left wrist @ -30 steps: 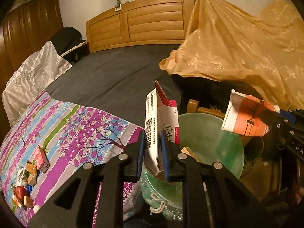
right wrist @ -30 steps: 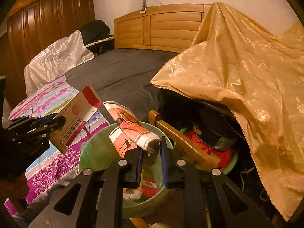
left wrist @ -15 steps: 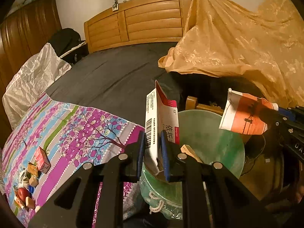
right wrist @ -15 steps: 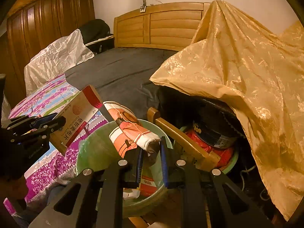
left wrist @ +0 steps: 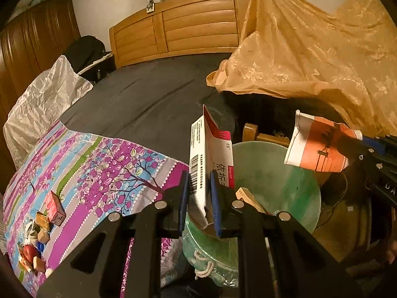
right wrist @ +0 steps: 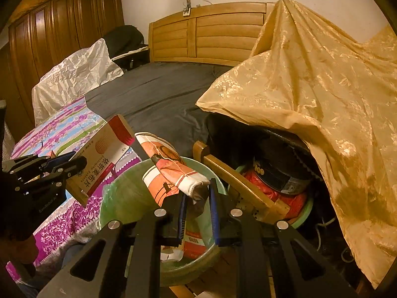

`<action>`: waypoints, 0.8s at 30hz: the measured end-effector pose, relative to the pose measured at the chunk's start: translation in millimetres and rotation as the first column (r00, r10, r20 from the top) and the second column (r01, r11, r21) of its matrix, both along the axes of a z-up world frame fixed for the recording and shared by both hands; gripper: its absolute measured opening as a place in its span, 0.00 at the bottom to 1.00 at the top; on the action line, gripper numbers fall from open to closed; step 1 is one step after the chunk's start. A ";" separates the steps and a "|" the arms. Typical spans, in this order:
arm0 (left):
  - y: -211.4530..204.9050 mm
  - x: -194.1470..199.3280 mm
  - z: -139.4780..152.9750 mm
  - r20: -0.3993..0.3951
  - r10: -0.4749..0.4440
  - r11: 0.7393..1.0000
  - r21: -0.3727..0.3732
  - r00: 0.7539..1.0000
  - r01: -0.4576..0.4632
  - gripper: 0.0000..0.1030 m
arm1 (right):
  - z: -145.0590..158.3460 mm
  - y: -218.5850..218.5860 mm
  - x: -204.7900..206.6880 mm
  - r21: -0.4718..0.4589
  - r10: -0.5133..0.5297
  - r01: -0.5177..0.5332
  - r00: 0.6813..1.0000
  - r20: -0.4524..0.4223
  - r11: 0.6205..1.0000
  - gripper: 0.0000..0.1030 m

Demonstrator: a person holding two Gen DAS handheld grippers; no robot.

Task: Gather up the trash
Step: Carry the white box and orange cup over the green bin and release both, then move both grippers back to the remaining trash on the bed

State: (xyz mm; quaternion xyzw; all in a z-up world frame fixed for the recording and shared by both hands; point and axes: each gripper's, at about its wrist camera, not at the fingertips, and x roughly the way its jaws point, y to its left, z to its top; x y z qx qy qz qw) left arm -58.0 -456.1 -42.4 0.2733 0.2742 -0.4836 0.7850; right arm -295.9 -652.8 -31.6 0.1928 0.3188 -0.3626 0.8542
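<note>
A dark-sheeted bed [left wrist: 148,99] carries a floral cloth [left wrist: 99,168], a gold cover [left wrist: 310,57], and perhaps a white bag [left wrist: 44,99].

We see the bin [left wrist: 292,173] mouth open below both tools. A wooden chair rail [right wrist: 238,186] borders its right side; the bed [left wrist: 139,104] edge borders its left. The box [left wrist: 211,159] and cup [left wrist: 315,149] overhang the rim.

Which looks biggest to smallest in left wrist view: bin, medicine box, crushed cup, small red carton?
1. green bin
2. medicine box and crushed cup: look alike, and the box sits nearer the camera
3. small red carton
</note>
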 end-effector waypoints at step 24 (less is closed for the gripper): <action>1.4 10.7 -11.5 -0.048 0.029 0.999 0.031 0.998 -0.028 0.21 | 3.7 -7.9 12.5 -0.008 -0.005 0.005 1.000 -0.004 1.000 0.25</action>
